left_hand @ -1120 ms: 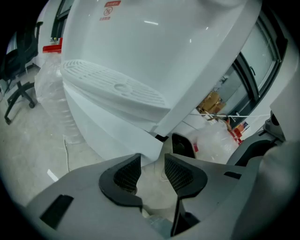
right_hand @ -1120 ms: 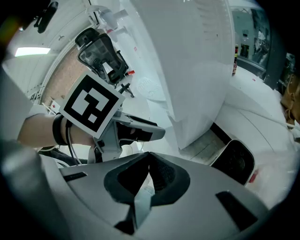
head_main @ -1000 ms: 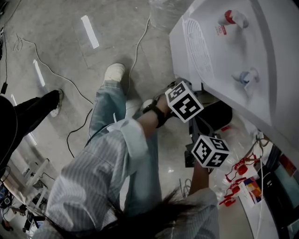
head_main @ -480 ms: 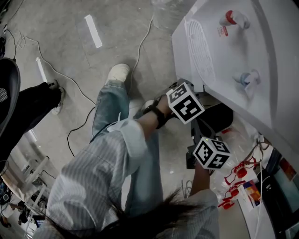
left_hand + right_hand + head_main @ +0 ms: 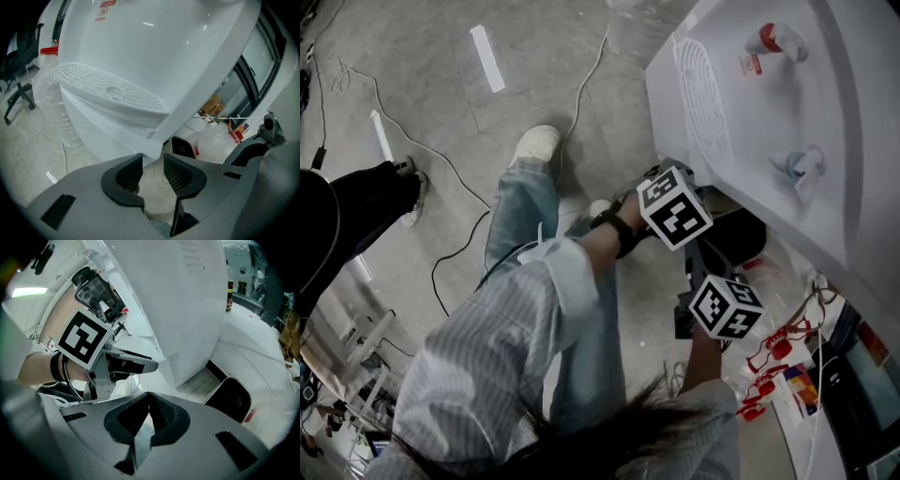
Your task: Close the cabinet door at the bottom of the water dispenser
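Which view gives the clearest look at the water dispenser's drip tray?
The left gripper view: the drip tray lies close and large, its slotted grille and centre ring sharp. The head view shows it from above, smaller and foreshortened. The right gripper view shows only the water dispenser's white panels, no tray.

The water dispenser (image 5: pixel 750 103) is a tall white unit standing on the floor, with a red tap (image 5: pixel 769 37) and a blue tap (image 5: pixel 797 161) on its curved front above a slotted white drip tray (image 5: pixel 108 89). Below the tray, the cabinet door (image 5: pixel 108 136) is a plain white panel ending in a sharp lower corner just above the floor. Whether it sits fully shut cannot be told.
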A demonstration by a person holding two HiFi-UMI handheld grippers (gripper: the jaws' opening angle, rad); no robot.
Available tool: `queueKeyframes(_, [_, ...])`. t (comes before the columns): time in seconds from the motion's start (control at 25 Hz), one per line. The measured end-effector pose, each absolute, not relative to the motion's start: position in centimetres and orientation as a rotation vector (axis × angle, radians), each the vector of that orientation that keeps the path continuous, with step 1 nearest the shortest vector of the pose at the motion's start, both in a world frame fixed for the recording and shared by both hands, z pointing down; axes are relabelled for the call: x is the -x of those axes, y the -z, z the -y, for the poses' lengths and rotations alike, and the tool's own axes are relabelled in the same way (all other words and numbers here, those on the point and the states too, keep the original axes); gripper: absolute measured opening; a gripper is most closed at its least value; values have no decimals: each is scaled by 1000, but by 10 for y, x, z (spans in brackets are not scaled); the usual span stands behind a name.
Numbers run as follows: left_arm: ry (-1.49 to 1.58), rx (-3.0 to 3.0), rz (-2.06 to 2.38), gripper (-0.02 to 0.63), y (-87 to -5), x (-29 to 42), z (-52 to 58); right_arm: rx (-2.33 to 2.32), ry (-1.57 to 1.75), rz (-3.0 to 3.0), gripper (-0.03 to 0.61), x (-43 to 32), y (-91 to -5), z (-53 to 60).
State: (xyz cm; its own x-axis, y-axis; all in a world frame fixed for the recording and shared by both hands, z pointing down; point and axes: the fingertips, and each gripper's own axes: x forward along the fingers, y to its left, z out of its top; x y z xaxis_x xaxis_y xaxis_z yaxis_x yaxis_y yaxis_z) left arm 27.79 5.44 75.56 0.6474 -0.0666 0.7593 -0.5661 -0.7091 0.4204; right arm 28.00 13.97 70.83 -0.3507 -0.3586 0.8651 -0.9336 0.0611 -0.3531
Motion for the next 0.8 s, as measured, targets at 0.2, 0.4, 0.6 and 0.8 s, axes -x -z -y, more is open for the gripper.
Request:
queueKeyframes(0.2, [-938,-2272,489,146,-742,-299,-43,-1297,-1287,1763,14,-279,-707,-138])
queueKeyframes(0.4, [-959,-2235,492,141,-749,-288,-48,-1298,-1276,1772,14,-280,-704,-135])
queueKeyframes(0.6, [-1000,-2229,510,138,-744,-274,-53,-1284,-1272,1799,14,-271,-696,-129])
queueKeyframes(0.8, [-1032,-2201,546,135,-723,-249,-58,-1267,-1254,1845,14,-259,-676,-118])
